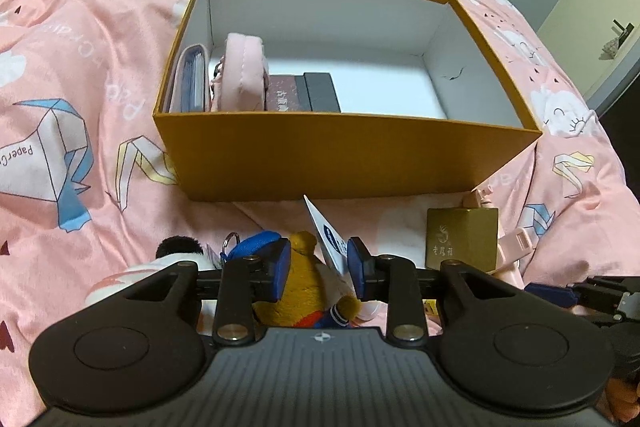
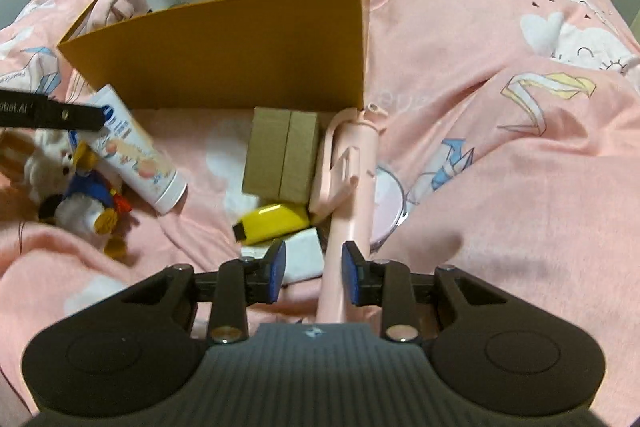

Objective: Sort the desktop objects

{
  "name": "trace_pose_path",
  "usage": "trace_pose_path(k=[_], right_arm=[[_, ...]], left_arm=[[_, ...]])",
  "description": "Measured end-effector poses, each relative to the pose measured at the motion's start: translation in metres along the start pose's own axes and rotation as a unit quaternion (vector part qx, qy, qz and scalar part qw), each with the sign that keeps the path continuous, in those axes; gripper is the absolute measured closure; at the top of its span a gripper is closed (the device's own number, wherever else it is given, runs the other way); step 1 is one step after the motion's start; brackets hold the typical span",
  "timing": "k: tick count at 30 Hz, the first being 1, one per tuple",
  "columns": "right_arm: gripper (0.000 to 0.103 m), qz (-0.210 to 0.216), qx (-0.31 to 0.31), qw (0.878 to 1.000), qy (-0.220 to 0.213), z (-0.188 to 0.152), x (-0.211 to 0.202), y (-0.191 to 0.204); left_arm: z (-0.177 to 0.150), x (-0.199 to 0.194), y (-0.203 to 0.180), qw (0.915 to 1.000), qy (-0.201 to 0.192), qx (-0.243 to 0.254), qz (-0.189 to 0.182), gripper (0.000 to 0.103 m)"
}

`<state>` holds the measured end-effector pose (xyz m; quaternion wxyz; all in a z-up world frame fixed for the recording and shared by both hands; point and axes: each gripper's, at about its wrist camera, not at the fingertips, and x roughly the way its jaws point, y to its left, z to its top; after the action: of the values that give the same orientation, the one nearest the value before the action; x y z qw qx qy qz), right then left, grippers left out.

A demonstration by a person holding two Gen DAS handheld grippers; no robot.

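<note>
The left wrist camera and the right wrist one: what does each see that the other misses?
Only the left wrist view looks down into the orange box, showing a pink pouch, a dark maroon case and a black case on its floor.

Only the right wrist view shows the yellow gadget and the round pink mirror.

Both show the box, the pink bedspread, the white tube, the plush toys, the small brown box and the pink stick.
</note>
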<state>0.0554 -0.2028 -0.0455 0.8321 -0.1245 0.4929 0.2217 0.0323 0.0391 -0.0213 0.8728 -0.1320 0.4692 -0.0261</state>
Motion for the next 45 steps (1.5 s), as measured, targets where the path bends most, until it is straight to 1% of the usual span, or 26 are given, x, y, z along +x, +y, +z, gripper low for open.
trace_pose_path(k=[2,7,10,13,16,19,21,23,28,31,34,37,39,43,44,45], right_arm=[[0.069,0.008,-0.01,1.0,-0.001,-0.001,-0.001,0.005],[0.068,0.024,-0.028,0.999,0.012,-0.002,0.003,0.012],[0.068,0.029,-0.026,0.999,0.011,-0.001,0.005,0.01],[0.068,0.038,-0.015,0.999,0.003,0.003,0.003,0.007],[0.067,0.048,-0.005,0.999,-0.01,0.01,0.001,0.005],[0.063,0.042,-0.007,0.999,-0.03,0.019,0.0,0.01],[0.06,0.035,-0.015,0.998,-0.043,0.025,0.001,0.015],[0.055,0.029,-0.025,0.998,-0.052,0.031,0.003,0.018],[0.054,0.014,-0.027,0.998,-0.054,0.046,0.015,0.019],[0.053,0.022,-0.018,0.999,-0.044,0.051,0.024,0.017],[0.053,0.022,-0.015,0.999,-0.036,0.05,0.034,0.018],[0.055,0.02,-0.015,0.999,-0.04,0.049,0.034,0.022],[0.055,0.039,-0.005,0.998,-0.042,0.05,0.03,0.019],[0.055,0.109,0.02,0.993,-0.032,0.051,0.027,0.019],[0.055,0.117,0.019,0.993,-0.029,0.05,0.029,0.021],[0.055,0.115,0.011,0.993,-0.028,0.049,0.031,0.025]], left_arm=[[0.0,-0.004,-0.003,0.9999,-0.009,0.007,-0.001,0.068],[-0.001,-0.011,-0.016,0.9986,-0.024,0.046,0.001,0.068],[-0.001,-0.016,-0.026,0.9966,-0.035,0.074,-0.004,0.068],[0.001,-0.02,-0.038,0.9937,-0.044,0.102,-0.018,0.068],[0.004,-0.015,-0.045,0.9924,-0.04,0.116,-0.014,0.068],[0.006,-0.004,-0.045,0.9938,-0.021,0.109,0.005,0.068],[0.007,-0.001,-0.042,0.9948,-0.015,0.1,0.008,0.068],[0.007,-0.003,-0.039,0.9953,-0.019,0.094,0.007,0.068],[0.009,-0.008,-0.04,0.9948,-0.033,0.096,-0.006,0.068],[0.011,-0.011,-0.044,0.9939,-0.042,0.101,-0.015,0.068],[0.013,-0.012,-0.047,0.9935,-0.046,0.102,-0.021,0.068],[0.013,-0.013,-0.048,0.9925,-0.044,0.106,-0.042,0.068],[0.013,-0.013,-0.048,0.9918,-0.035,0.102,-0.068,0.068],[0.016,-0.007,-0.044,0.992,-0.015,0.075,-0.1,0.068],[0.016,-0.005,-0.043,0.9922,-0.01,0.068,-0.104,0.068],[0.016,-0.002,-0.042,0.9923,-0.004,0.063,-0.107,0.068]])
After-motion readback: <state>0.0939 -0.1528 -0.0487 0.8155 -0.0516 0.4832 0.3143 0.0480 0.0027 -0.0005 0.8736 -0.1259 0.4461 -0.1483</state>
